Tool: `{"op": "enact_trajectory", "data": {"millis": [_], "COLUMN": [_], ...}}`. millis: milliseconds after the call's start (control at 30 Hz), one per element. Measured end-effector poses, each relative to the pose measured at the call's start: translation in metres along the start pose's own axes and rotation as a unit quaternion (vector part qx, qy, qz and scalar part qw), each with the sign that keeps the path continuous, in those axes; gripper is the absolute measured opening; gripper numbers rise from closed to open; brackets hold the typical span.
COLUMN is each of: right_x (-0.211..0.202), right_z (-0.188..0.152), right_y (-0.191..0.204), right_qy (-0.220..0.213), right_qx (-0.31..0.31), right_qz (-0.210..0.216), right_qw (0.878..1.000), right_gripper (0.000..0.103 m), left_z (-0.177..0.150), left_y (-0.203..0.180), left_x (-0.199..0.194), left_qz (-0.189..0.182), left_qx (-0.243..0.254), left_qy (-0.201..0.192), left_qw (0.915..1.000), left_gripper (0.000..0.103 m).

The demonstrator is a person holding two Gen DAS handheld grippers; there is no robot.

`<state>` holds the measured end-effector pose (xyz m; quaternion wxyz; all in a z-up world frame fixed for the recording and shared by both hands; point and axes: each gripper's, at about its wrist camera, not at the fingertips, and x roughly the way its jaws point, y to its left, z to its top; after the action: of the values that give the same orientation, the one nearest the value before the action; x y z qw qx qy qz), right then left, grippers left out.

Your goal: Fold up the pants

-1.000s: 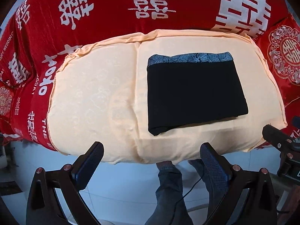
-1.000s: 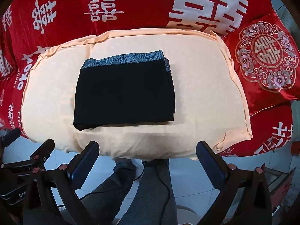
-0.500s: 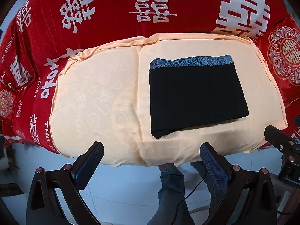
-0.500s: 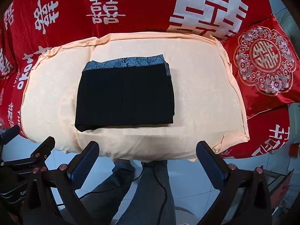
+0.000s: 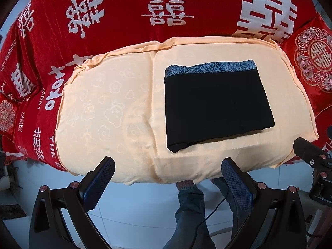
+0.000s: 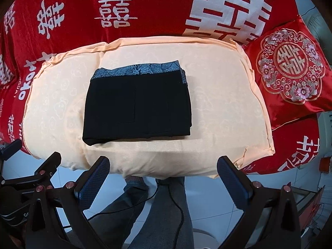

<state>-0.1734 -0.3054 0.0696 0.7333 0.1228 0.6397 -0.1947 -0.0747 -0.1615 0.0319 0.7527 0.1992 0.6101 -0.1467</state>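
The black pants (image 5: 215, 105) lie folded into a flat rectangle on the peach cloth (image 5: 116, 112), a blue patterned waistband along the far edge. They also show in the right wrist view (image 6: 137, 108). My left gripper (image 5: 168, 174) is open and empty, held back over the floor near the cloth's front edge. My right gripper (image 6: 164, 172) is open and empty, also back from the front edge, in front of the pants.
The peach cloth (image 6: 224, 95) covers a seat on a red sofa cover with white characters (image 5: 166, 10). A red embroidered cushion (image 6: 290, 70) lies right of the cloth. The person's legs (image 6: 157, 207) and a cable are below, over a pale tiled floor.
Both grippers have drawn slightly back and up from the sofa, so the cloth and pants sit a little lower in view. The pants have not moved.
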Motion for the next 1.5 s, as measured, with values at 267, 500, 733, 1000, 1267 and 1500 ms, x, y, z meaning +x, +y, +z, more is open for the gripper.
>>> {"op": "enact_trajectory", "data": {"millis": [267, 500, 733, 1000, 1267, 1500], "right_x": [-0.0006, -0.0006, -0.0004, -0.0005, -0.0001, 0.0001], "right_z": [-0.0012, -0.0009, -0.0013, -0.0020, -0.0028, -0.0026], "right_y": [-0.0005, -0.0007, -0.0003, 0.0009, 0.0018, 0.0022], "right_qy": [0.000, 0.000, 0.000, 0.000, 0.000, 0.000], "right_qx": [0.001, 0.001, 0.001, 0.002, 0.004, 0.005], "right_qz": [0.000, 0.001, 0.000, -0.001, -0.001, -0.001], "right_qw": [1.000, 1.000, 1.000, 1.000, 1.000, 1.000], "right_gripper": [0.103, 0.103, 0.103, 0.103, 0.103, 0.103], "left_z": [-0.0010, -0.0010, 0.0003, 0.0002, 0.0002, 0.0011], "left_y": [-0.0005, -0.0025, -0.0032, -0.0008, -0.0005, 0.0007], "left_x": [-0.0025, -0.0035, -0.0051, -0.0038, -0.0032, -0.0020], "left_qz": [0.001, 0.001, 0.002, -0.003, -0.004, -0.012], "left_qx": [0.007, 0.008, 0.017, 0.023, 0.023, 0.019], "left_qy": [-0.005, -0.006, -0.009, -0.009, -0.009, -0.008], "left_qw": [1.0000, 1.0000, 0.9998, 0.9997, 0.9997, 0.9997], "left_gripper": [0.103, 0.103, 0.103, 0.103, 0.103, 0.103]}}
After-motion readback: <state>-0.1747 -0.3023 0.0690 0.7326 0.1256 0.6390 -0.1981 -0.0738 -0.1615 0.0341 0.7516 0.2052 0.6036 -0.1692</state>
